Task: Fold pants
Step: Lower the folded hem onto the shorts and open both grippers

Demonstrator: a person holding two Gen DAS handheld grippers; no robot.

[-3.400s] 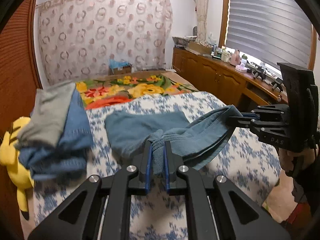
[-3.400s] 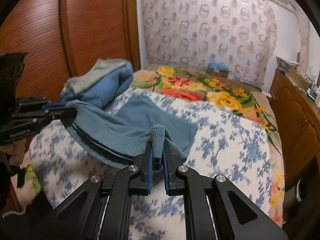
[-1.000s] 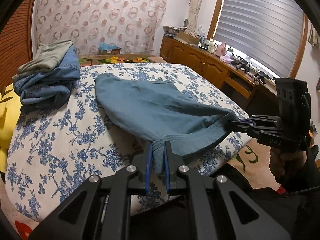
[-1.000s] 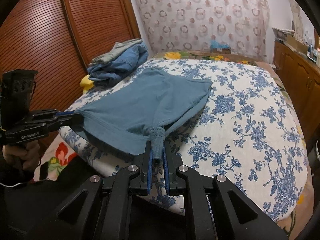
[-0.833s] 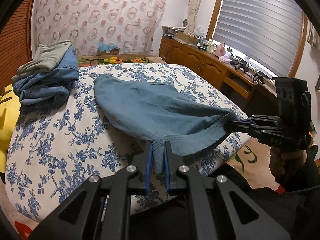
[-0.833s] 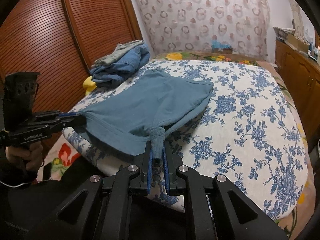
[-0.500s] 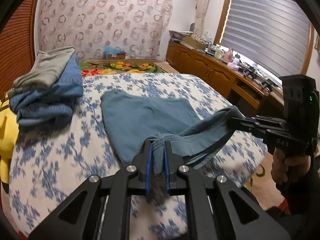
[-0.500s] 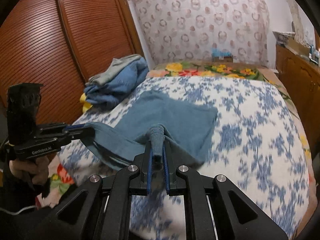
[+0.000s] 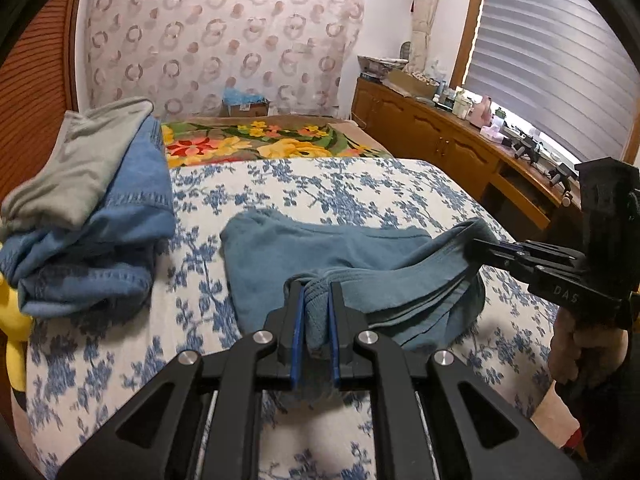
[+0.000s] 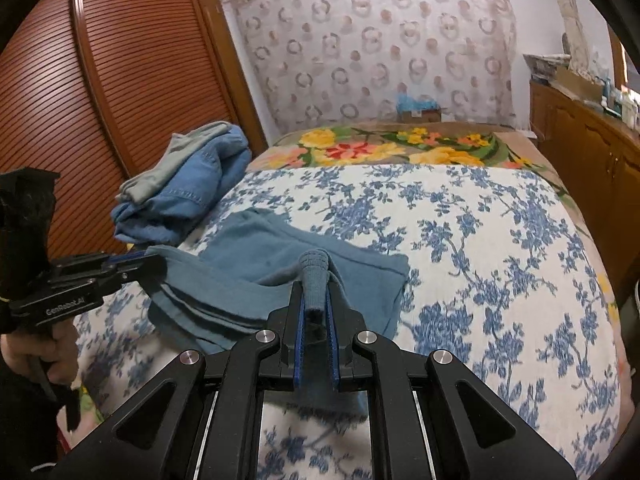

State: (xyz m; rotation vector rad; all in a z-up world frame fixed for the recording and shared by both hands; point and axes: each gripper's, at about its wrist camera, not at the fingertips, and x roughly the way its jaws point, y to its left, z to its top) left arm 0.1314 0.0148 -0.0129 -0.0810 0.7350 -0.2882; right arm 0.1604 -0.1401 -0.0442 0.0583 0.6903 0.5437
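Two hand-held tools carry a pair of teal pants (image 9: 320, 248) over a bed (image 9: 360, 188) with a blue-flowered cover. The left tool (image 9: 316, 332) is clamped on a bunched edge of the pants, the cloth pinched between its blue pads. The right tool (image 10: 316, 312) is likewise clamped, on a rolled bit of hem that sticks up past its tips.

From the left tool, the pants spread ahead and to the right, the far part lying flat on the bed, the near edge lifted and draped toward the right tool (image 9: 520, 256), which grips the fabric's other corner (a hand (image 9: 576, 352) wraps its handle below). From the right tool, the same cloth runs left to the left tool (image 10: 132, 264), with several layered edges hanging between the two.

Ahead and to the left of the left tool sits a heap of clothes (image 9: 88, 208), denim with a grey garment on top; a yellow toy (image 9: 12, 312) shows at the far left edge. Beyond the pants lies a bright floral blanket (image 9: 272, 140), then a patterned curtain (image 9: 224, 36). To the right of both tools runs a wooden cabinet (image 9: 440, 144) under a shuttered window; a slatted wardrobe (image 10: 120, 72) stands to the left.
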